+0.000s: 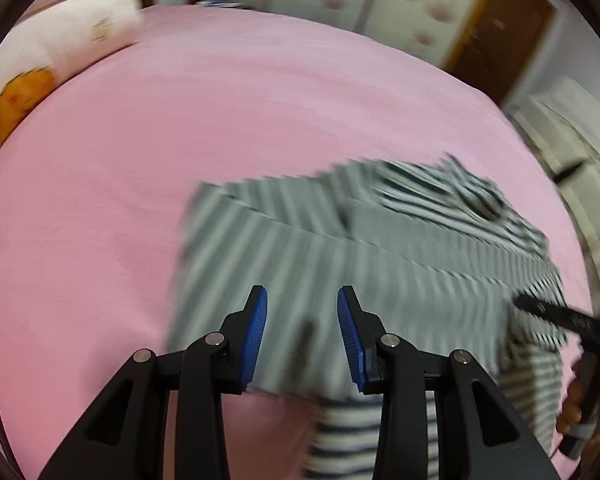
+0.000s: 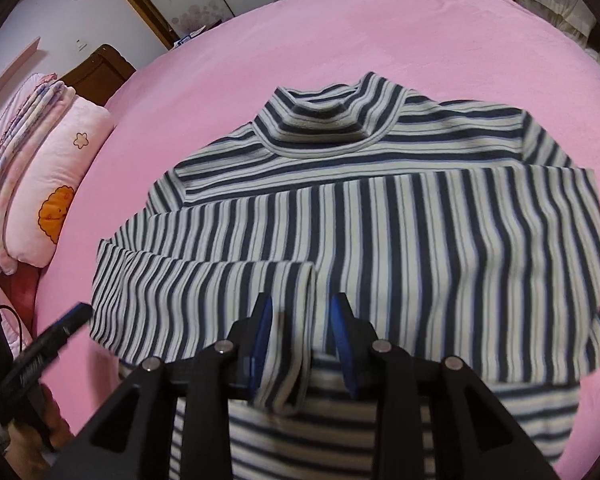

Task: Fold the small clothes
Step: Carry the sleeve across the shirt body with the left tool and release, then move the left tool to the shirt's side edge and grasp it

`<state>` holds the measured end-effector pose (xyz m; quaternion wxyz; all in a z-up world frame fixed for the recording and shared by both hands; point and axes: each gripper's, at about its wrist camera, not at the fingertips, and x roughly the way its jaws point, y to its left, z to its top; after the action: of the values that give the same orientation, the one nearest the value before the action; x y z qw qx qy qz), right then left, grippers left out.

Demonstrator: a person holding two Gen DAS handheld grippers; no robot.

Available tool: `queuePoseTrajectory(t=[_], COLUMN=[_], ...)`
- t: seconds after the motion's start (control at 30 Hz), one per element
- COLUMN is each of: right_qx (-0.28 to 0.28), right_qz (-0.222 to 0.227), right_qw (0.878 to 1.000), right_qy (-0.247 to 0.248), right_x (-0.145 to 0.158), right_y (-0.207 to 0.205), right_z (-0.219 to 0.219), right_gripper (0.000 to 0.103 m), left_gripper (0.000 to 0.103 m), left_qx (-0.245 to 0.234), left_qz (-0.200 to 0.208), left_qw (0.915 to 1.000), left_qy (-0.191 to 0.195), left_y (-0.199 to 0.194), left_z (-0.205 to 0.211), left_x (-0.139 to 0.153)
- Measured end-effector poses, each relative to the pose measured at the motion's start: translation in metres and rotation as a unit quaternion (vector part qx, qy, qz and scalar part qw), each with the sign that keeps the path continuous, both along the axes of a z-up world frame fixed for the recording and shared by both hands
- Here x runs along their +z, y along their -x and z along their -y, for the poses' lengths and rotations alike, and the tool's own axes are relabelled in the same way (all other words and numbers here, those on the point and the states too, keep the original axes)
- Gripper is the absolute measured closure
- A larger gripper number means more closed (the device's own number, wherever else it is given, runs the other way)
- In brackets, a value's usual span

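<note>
The left hand-held gripper (image 1: 302, 334) fills the lower middle of its own view, its two blue-padded fingers (image 1: 255, 336) spread apart with nothing between them. In the right wrist view it shows blurred at the lower left. The right hand-held gripper (image 2: 300, 342) sits at the lower middle of its view, jaws parted. In the left view it shows at the right edge, gripped by a hand (image 1: 580, 404).
</note>
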<state>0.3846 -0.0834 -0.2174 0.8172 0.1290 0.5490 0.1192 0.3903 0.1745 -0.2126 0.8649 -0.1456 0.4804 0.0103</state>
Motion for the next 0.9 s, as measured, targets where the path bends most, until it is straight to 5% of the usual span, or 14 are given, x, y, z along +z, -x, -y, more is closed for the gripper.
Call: queuePoseTrajectory(t=[0.3,0.4,0.47,0.9], right_qx=[0.043,0.057,0.061,0.016], right_qz=[0.002,0.010,0.021,0.171], right_qw=[0.999,0.998,0.997,0.982], right_qy=[0.019,0.029,0.037,0.082], right_x=[-0.018,-0.017,-0.010,0.118], right_y=[-0.017,-0.015,-0.010,0.005], right_z=[-0.020,-0.025,-0.026,0.025], right_gripper=[0.074,0.097,0.097,0.098], left_gripper=[0.067,0.067,0.067,0.064], left_qx=[0.065,0.060,0.056,0.002], left_qz=[-0.010,-0.016,-0.015,0.016], left_qw=[0.9975,0.9979,0.9981,0.9993], left_qy=[0.027,0.020,0.017,0.033], left_y=[-0.023,-0.026,-0.027,-0.041], left_z=[-0.059,-0.056,-0.050,0.011], left_x=[-0.012,-0.015,-0.016,0.003])
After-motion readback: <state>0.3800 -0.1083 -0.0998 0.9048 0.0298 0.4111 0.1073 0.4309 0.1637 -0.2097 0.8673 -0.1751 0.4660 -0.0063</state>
